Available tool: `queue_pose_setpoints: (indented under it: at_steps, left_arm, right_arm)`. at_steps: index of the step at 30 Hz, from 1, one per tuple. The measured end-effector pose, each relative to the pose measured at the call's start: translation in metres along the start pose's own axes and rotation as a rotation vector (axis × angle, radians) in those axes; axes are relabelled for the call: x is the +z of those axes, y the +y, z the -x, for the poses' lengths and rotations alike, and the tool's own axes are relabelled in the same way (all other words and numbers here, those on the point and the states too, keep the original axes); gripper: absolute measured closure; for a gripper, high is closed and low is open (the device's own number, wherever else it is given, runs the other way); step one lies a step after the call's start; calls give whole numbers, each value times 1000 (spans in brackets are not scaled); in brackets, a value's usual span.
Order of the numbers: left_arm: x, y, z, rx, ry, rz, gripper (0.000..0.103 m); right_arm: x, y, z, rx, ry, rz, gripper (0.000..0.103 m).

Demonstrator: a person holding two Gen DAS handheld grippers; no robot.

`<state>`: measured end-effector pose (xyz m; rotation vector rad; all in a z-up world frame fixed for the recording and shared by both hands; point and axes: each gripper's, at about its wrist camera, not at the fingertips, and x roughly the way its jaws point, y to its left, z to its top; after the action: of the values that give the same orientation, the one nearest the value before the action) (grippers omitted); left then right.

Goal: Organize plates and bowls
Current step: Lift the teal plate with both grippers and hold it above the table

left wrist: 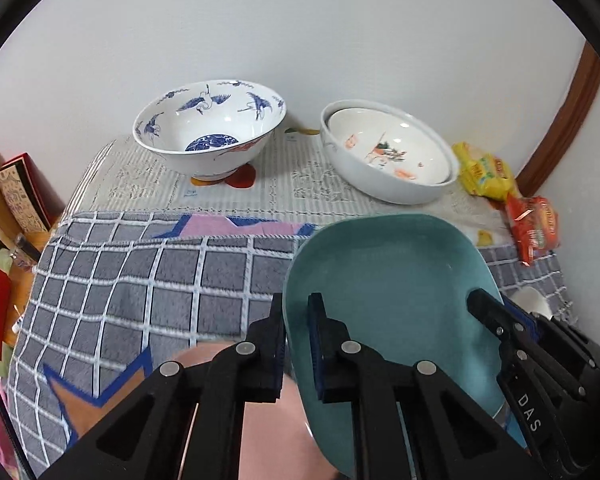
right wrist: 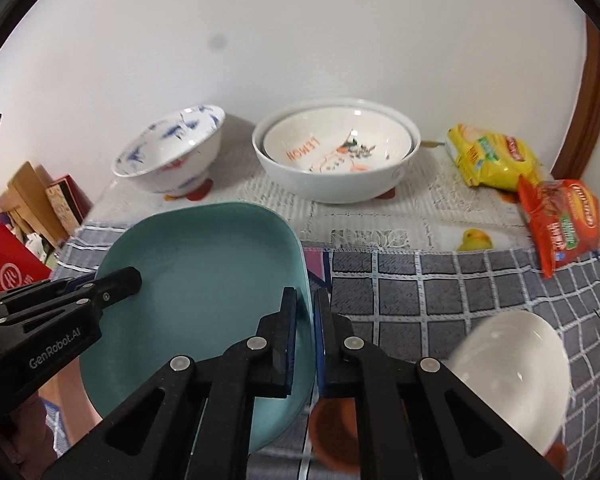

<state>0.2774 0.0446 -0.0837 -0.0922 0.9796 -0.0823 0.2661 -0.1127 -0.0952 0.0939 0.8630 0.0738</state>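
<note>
Crosswise, both jaws clench the teal plate (right wrist: 204,280) at opposite rims, its long axis seemingly running toward the wall.

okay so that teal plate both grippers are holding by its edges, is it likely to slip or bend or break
The teal plate looks glazed and glossy, so it may slip in a thin edge grip. It keeps its shape held only at opposite rims by the left gripper and right gripper, so it is probably rigid. It looks ceramic, so it would likely chip if dropped.
</note>
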Motion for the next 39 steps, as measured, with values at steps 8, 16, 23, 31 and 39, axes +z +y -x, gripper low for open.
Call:
queue_pose_setpoints:
  at_steps: [8, 16, 23, 31, 39]
  left_arm:
    - [-33, -17, 41, -27, -14, -28, 92]
    - [-62, -31, 67, -44, -18, -42, 92]
    - [-73, -38, 84, -44, -28, -50, 92]
    - [-80, -37, 99, -45, -44, -50, 92]
    - [-84, -31, 106, -47, -50, -45, 92]
  right_arm:
    - [-30, -2, 58, -21, -17, -58, 97]
    - [-61, -13, 95, -14, -31, -111, 98]
    - [-73, -18, 115, -5, -49, -136, 98]
    - [-80, -18, 129, 7, -64, -146, 98]
    - [-83, -12, 137, 13, -74, -145, 98]
